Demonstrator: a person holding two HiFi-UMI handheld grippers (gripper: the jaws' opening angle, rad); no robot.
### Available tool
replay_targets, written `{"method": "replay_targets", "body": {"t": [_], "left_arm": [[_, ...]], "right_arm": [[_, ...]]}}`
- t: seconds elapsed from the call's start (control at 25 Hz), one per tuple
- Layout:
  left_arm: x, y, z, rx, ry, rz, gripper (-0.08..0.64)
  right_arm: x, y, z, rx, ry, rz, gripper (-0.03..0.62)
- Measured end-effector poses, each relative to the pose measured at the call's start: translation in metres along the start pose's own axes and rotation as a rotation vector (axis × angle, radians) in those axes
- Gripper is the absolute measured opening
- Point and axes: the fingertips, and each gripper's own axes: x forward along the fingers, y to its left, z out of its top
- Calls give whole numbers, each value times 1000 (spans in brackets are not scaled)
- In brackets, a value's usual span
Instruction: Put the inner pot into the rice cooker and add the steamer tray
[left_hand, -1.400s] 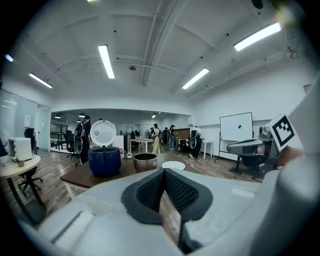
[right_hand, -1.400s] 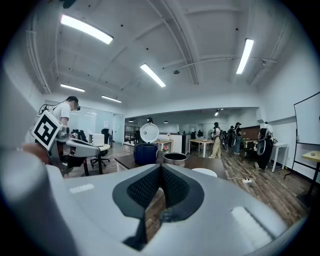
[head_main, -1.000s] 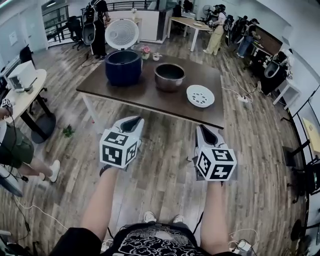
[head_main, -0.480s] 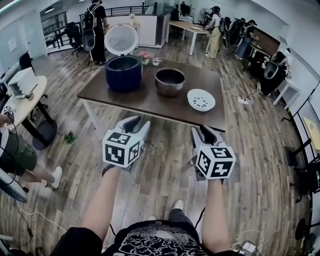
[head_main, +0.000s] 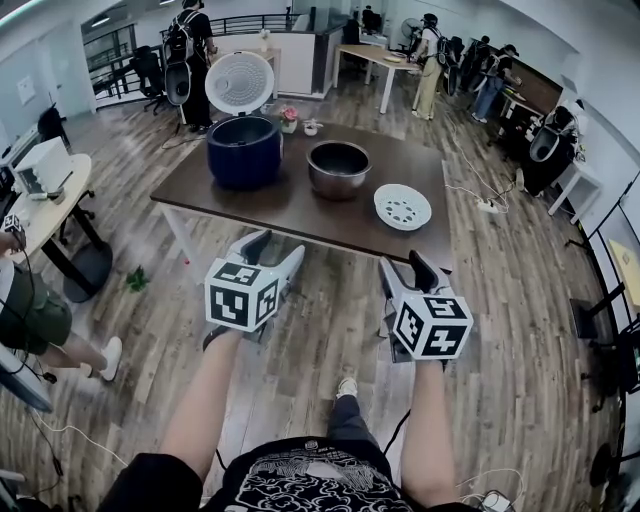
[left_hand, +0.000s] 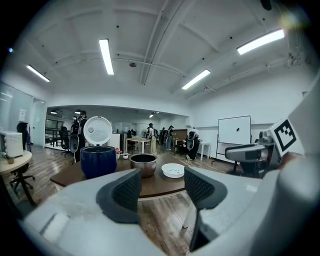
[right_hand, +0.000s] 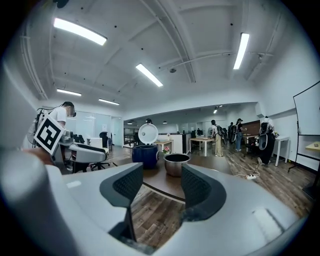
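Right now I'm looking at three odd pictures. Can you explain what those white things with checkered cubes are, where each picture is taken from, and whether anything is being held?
There is no robot here. A person holds a two-jaw claw in each hand, and the marker cubes are part of those claws. One picture comes from a camera on the person's head, looking down at the left claw and the right claw. The other two come from cameras riding on each claw, looking out between its jaws. Both claws are open and hold nothing. Ahead, a brown table carries a blue rice cooker with its lid up, a metal inner pot beside it and a white steamer tray.
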Motion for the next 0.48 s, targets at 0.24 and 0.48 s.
{"method": "replay_targets", "body": {"t": [0.24, 0.48], "left_arm": [[33, 11, 3, -17, -6, 12, 325], [81, 23, 14, -16, 13, 25, 380]], "right_arm": [[29, -20, 0, -2, 8, 13, 290], [69, -56, 6, 9, 22, 21, 336]]}}
